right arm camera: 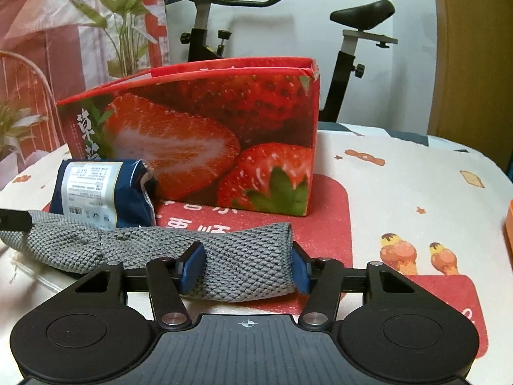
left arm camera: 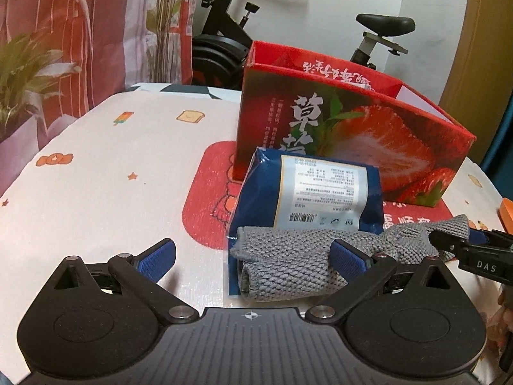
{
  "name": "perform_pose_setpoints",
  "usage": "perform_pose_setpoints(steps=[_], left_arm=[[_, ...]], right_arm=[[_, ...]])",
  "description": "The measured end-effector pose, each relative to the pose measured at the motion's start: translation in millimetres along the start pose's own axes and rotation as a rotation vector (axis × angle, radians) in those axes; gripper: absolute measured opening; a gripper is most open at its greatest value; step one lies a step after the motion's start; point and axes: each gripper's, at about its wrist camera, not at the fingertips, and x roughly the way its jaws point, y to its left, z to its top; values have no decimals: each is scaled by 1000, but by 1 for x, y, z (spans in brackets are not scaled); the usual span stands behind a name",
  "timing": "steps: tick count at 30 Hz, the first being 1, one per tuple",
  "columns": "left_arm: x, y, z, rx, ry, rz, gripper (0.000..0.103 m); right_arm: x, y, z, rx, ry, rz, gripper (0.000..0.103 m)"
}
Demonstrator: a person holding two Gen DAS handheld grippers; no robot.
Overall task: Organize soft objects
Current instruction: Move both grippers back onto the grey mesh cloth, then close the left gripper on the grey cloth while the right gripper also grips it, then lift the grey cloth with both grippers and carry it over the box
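On the tabletop [right arm camera: 400, 147], covered with a pale cloth printed with small sweets and stars, lay a red mat [right arm camera: 330, 211] bearing white characters. Item one: a red strawberry box [right arm camera: 224, 134], open at the top, stood upright on the mat toward the back. Item two: a blue packet [left arm camera: 307, 192] with a pale printed label lay just in front of the box, near its left end as seen from the right wrist. Item three: a grey knitted cloth [right arm camera: 243, 266], loosely rolled and twisted, lay stretched across the near edge of the packet and onto the mat. The right hand-held gripper [right arm camera: 247, 269] was at the cloth's right end, blue pads set against either side of the roll and clamped on it. The left hand-held gripper [left arm camera: 256, 256] sat low at the cloth's other end with its fingers wide apart; the rolled end was between them, the right pad touching the knit and the left pad standing clear over bare tablecloth. In the left wrist view the right hand-held gripper's black tip showed at the far right edge on the cloth. Background: an exercise bike [right arm camera: 352, 32], a potted plant [left arm camera: 25, 73] and a red-patterned curtain [left arm camera: 80, 32] stood beyond the tabletop.
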Motion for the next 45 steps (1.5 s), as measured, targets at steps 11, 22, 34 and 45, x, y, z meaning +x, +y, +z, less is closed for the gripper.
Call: perform_pose_setpoints(steps=[11, 22, 34, 45], left_arm=[[-10, 4, -6, -49, -82, -18, 98], [4, 2, -13, -69, -27, -103, 63], [2, -7, -17, -11, -32, -135, 13], [-33, -18, -7, 43, -150, -149, 12]], right_arm=[[-2, 6, -1, -53, -9, 13, 33], [-2, 6, -1, -65, -12, 16, 32], [-2, 8, -2, -74, -9, 8, 26], [-32, 6, 3, -18, -71, 41, 8]])
